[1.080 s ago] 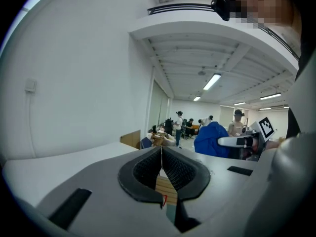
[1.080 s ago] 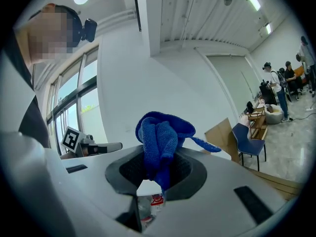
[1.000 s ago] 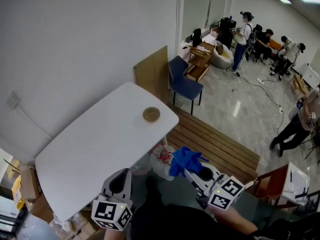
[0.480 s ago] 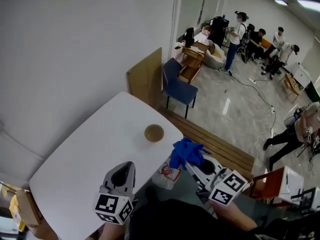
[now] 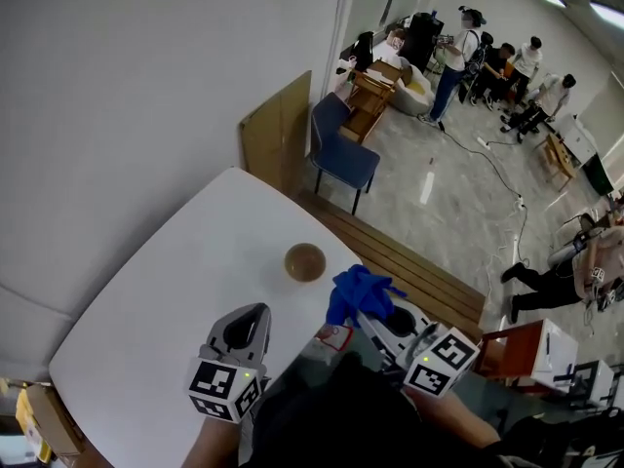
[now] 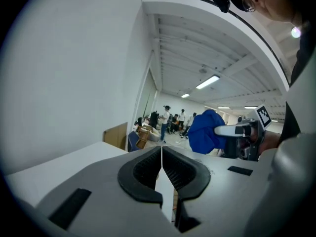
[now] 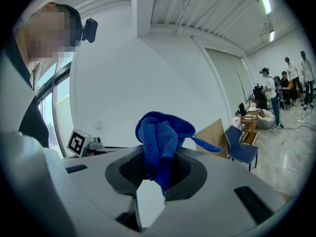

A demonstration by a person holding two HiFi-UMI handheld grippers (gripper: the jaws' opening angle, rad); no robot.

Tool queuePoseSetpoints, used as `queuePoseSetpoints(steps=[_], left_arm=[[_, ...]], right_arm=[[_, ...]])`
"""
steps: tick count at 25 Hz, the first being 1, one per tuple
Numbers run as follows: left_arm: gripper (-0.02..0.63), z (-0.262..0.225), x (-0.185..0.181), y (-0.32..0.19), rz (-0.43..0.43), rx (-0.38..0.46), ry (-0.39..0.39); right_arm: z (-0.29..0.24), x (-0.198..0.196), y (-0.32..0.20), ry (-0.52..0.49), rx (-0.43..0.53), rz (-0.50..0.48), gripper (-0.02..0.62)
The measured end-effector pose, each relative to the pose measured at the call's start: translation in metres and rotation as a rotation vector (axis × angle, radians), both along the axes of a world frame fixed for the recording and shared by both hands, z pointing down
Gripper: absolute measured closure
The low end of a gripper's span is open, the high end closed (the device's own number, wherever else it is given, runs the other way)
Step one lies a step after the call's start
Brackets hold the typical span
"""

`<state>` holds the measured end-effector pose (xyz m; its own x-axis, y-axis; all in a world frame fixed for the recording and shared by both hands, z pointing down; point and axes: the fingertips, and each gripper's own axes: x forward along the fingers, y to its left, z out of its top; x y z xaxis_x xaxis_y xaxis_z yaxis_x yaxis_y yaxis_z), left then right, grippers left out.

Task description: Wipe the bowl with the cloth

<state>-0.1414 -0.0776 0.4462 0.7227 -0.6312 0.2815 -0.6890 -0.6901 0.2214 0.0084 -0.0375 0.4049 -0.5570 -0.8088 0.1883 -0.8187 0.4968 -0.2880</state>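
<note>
A small brown bowl (image 5: 304,261) stands near the right edge of the white table (image 5: 166,300) in the head view. My right gripper (image 5: 363,300) is shut on a bunched blue cloth (image 5: 357,291), held just right of the bowl, off the table's edge; in the right gripper view the blue cloth (image 7: 160,142) sticks up from between the jaws. My left gripper (image 5: 255,312) hovers over the table's near side, below and left of the bowl, jaws shut with nothing between them. The left gripper (image 6: 161,149) view also shows the cloth (image 6: 205,132) in the other gripper.
A blue chair (image 5: 341,154) and a wooden panel (image 5: 273,135) stand beyond the table's far corner. A slatted wooden platform (image 5: 409,266) runs along its right side. A red stool (image 5: 517,349) is at lower right. Several people (image 5: 458,47) are far off across the room.
Both grippers have moved forward toward the bowl. The right one, still holding the cloth, now sits close beside the bowl; the left one is over the tabletop.
</note>
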Motion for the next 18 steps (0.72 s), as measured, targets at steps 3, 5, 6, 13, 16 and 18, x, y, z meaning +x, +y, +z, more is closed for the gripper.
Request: queuePoseSetpoints(steps=[3,5,6,13,16,18], left_arm=[[0.588,0.009,0.007,-0.015,0.015,-0.021,-0.02],[0.588,0.012,0.014,-0.018,0.005,-0.024,-0.034],[0.588,0.013,0.018,-0.019,-0.002,-0.025,-0.041],[0.588,0.031,0.048,-0.046,-0.034,-0.054,-0.1],[0.588,0.045,0.058,-0.053,-0.066,-0.091,-0.121],[0.588,0.057,0.065,-0.059,-0.089,-0.125,-0.129]], right_arm=[[0.002,0.0,-0.019,-0.012,-0.005,-0.004,0.523],[0.006,0.002,-0.022,-0.019,-0.011,-0.025,0.523],[0.009,0.004,-0.022,-0.019,-0.015,-0.04,0.523],[0.037,0.022,-0.043,-0.012,-0.072,-0.137,0.523],[0.048,0.033,-0.052,-0.017,-0.106,-0.17,0.523],[0.055,0.038,-0.058,-0.017,-0.126,-0.198,0.523]])
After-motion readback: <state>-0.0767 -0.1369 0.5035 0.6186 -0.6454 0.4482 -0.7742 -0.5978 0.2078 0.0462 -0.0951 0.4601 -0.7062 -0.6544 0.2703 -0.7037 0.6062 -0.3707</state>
